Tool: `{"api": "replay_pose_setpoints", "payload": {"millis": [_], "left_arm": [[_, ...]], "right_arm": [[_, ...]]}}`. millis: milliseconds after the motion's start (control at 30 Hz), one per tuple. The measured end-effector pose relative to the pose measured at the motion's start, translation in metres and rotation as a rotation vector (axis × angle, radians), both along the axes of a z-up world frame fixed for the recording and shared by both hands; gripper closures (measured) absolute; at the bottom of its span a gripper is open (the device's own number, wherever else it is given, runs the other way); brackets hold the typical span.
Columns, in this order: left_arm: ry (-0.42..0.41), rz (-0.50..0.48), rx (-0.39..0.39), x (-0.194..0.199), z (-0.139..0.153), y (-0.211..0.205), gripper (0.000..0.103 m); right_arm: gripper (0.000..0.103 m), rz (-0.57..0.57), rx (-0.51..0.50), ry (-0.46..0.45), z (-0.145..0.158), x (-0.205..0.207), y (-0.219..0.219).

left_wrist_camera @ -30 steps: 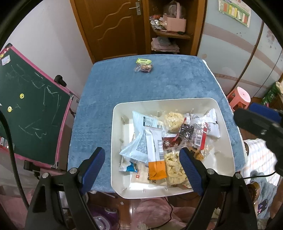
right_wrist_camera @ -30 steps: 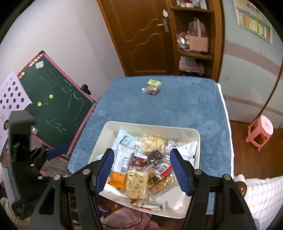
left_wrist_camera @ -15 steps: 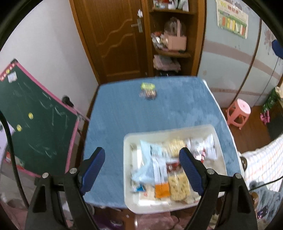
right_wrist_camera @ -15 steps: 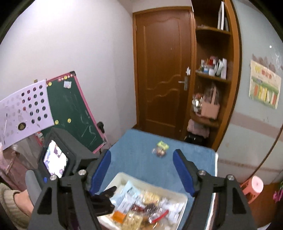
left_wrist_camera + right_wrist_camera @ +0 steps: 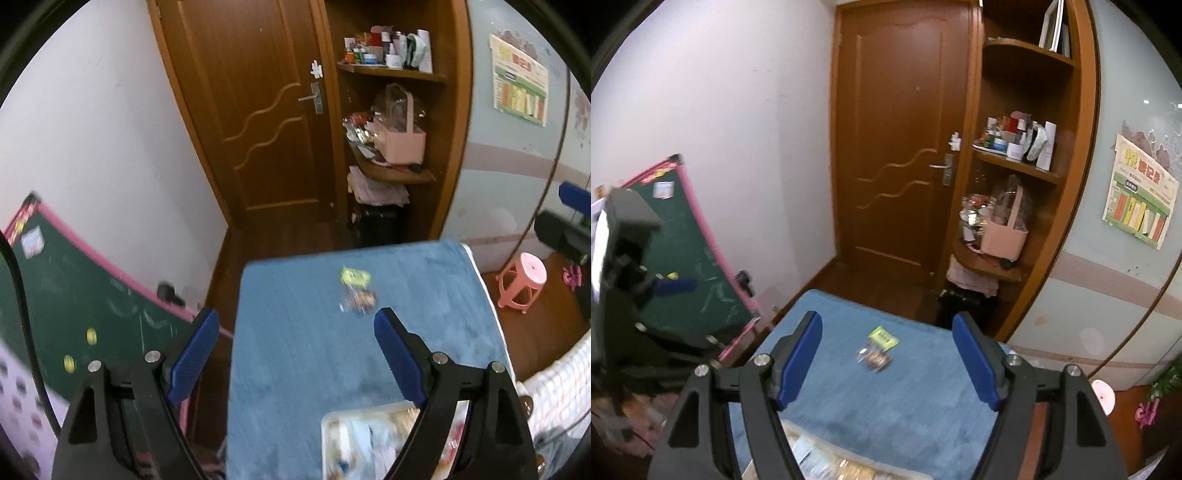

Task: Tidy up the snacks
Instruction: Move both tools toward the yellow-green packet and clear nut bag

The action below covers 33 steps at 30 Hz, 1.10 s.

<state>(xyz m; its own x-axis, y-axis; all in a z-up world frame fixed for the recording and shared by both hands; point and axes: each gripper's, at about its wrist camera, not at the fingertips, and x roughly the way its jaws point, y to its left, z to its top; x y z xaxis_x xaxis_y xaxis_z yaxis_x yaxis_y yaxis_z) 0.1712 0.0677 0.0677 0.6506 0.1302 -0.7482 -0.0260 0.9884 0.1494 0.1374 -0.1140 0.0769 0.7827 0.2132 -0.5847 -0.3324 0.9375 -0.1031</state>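
In the left wrist view, a green chalkboard (image 5: pixel 74 306) with a pink frame fills the lower left, two yellow magnets on it. The left gripper (image 5: pixel 291 350) rises from the bottom edge, its two blue pads spread wide with nothing between them — released. Behind it a blue table (image 5: pixel 314 350) takes up the centre. Two small snacks lie on its far part: a yellow-green packet (image 5: pixel 355 276) and, just below it, a clear packet (image 5: pixel 358 300) with dark and reddish contents, both blurred. At the bottom, right of centre, the white tray (image 5: pixel 328 421) holds a heap of snacks too smeared to count. One pink stool (image 5: pixel 522 280) stands at the right, and part of the other gripper shows at the right edge.

In the right wrist view, the chalkboard (image 5: pixel 690 266) again sits at the left, partly behind the other gripper's black body. The right gripper (image 5: pixel 886 358) stands at bottom centre, its two blue pads apart and empty. The same two packets lie between them in the frame — yellow-green one (image 5: pixel 883 336) above, clear one (image 5: pixel 874 357) below, touching or nearly so. The tray (image 5: pixel 812 461) peeks in at the bottom edge. One brown door (image 5: pixel 901 147) fills the upper centre; shelves (image 5: pixel 1015 166) to its right carry a pink basket (image 5: pixel 1004 232).
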Motion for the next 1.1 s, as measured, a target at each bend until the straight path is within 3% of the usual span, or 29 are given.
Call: {"api": "replay_pose_setpoints", "payload": {"millis": [133,200,333,500,633,733,933,1000,1067,1100], "left_arm": [[0.021,-0.030,0.001,0.087,-0.007,0.015,0.017],[0.056,-0.065,-0.005,0.138,-0.028,0.019,0.017],[0.138,-0.116,-0.011,0.214,-0.086,0.020,0.017],[0.267,-0.143,-0.002,0.283,-0.184,0.015,0.017],[0.353,-0.159,-0.002,0.307,-0.248,0.010,0.017],[0.405,-0.176,-0.006,0.317,-0.285,0.004,0.017],[0.454,-0.205,-0.003,0.320,-0.325,-0.006,0.017],[0.459,-0.214,-0.003,0.320,-0.331,-0.009,0.017],[0.462,-0.221,-0.010,0.321,-0.334,-0.010,0.017],[0.465,-0.224,-0.014,0.322,-0.337,-0.012,0.017]], "right_arm": [[0.029,-0.054,-0.004,0.060,-0.024,0.079,0.009],[0.029,-0.073,-0.014,0.094,-0.045,0.110,0.015],[0.029,-0.107,-0.035,0.200,-0.123,0.175,0.024],[0.029,-0.144,0.001,0.431,-0.238,0.224,0.027],[0.029,-0.186,0.048,0.612,-0.322,0.244,0.023],[0.029,-0.212,0.096,0.706,-0.365,0.252,0.022],[0.026,-0.241,0.265,0.813,-0.407,0.261,0.022],[0.027,-0.226,0.248,0.787,-0.407,0.262,0.027],[0.047,-0.155,0.215,0.788,-0.405,0.258,0.034],[0.062,-0.111,0.243,0.797,-0.404,0.256,0.034]]}}
